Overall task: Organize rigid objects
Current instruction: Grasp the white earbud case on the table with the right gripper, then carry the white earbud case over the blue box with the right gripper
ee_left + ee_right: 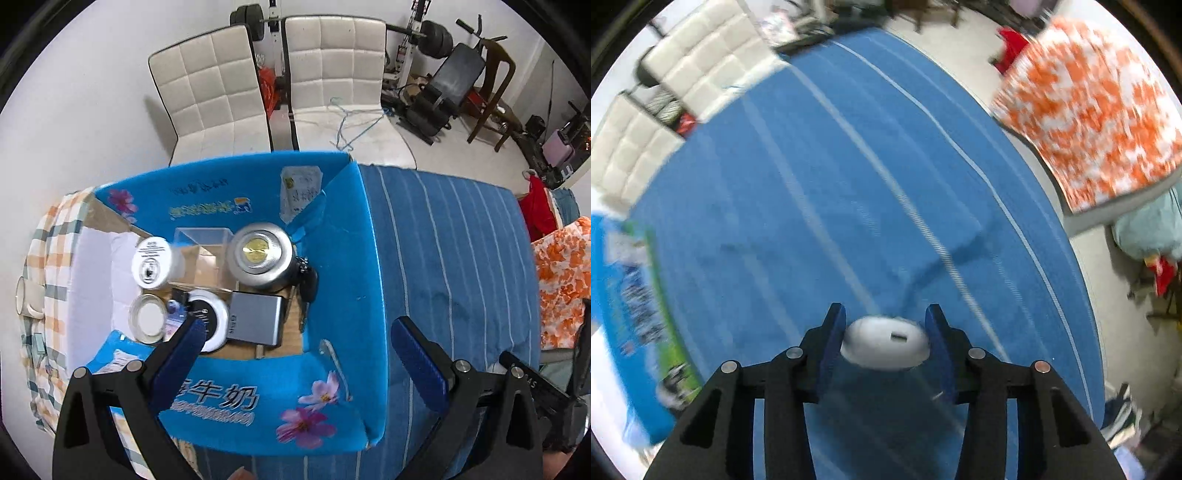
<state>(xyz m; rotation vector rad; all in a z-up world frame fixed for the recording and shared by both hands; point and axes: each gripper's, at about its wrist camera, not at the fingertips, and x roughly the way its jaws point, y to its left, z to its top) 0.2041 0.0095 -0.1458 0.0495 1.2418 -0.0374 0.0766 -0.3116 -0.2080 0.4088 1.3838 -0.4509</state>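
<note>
A blue cardboard box [343, 258] stands open on the blue striped cloth [461, 258]. Inside lie a silver round tin [260, 254], a grey flat case [255, 319], a white jar [153, 262], a clear-rimmed lid [147, 319], a black-and-white round tin [212, 317], a clear plastic box [201, 240] and a black key fob [308, 284]. My left gripper [299, 347] hovers open over the box's near side, empty. My right gripper [886, 341] is shut on a white oval case [884, 343] above the cloth [849, 184]. The box [631, 314] shows at that view's left, blurred.
Two white padded chairs [266, 85] stand behind the table. Gym equipment [443, 74] fills the back right. An orange-and-white patterned cloth [1093, 103] lies to the right, a checked cloth [48, 277] to the box's left, with a small cup [24, 299] on it.
</note>
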